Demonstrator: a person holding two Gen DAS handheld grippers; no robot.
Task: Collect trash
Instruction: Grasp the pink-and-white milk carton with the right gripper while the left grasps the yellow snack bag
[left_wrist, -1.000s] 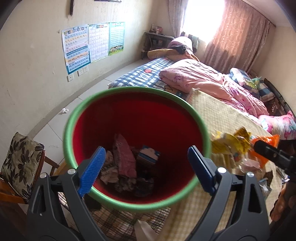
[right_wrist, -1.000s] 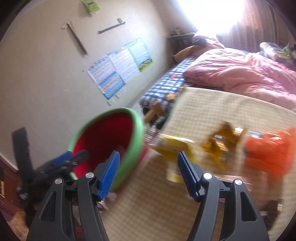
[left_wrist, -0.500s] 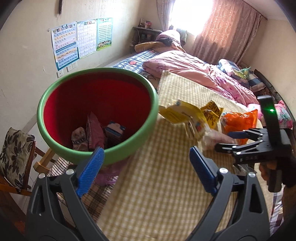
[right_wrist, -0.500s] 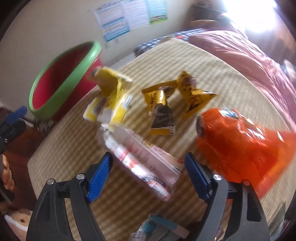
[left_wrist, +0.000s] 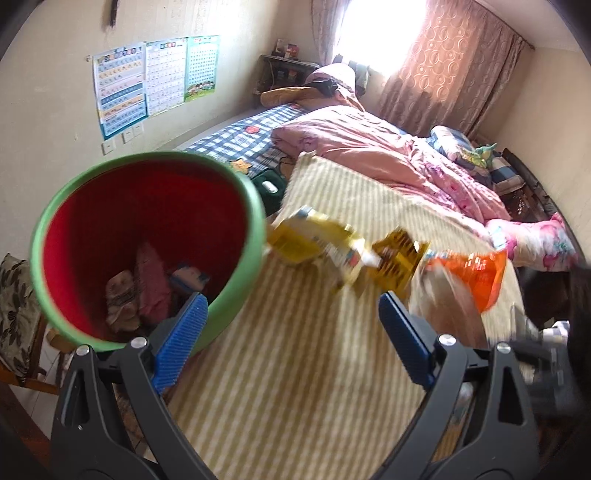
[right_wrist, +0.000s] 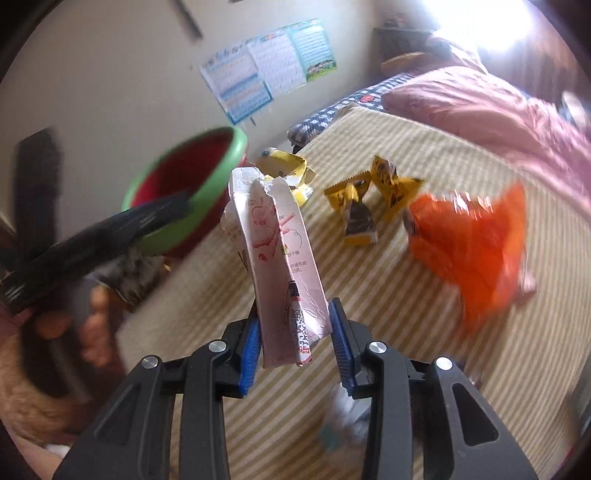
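Bedroom setting, with a striped yellow mat (right_wrist: 424, 325) spread over the bed and a rumpled pink quilt (left_wrist: 388, 155) behind it. On the mat we've got trash scattered around: a yellow wrapper (right_wrist: 284, 166) near the bin, two small yellow snack packets (right_wrist: 369, 199) in the middle, and a crinkly orange bag (right_wrist: 472, 236) off to the right. Our right gripper (right_wrist: 295, 343) is closing its blue pads on a torn pink and white snack box (right_wrist: 280, 258), which stands up tall between them. Our left gripper (left_wrist: 291, 339) is wide open with nothing between its jaws, sitting just beside the red bin with the green rim (left_wrist: 147, 243). That bin hangs at the mat's left edge with some trash already inside.
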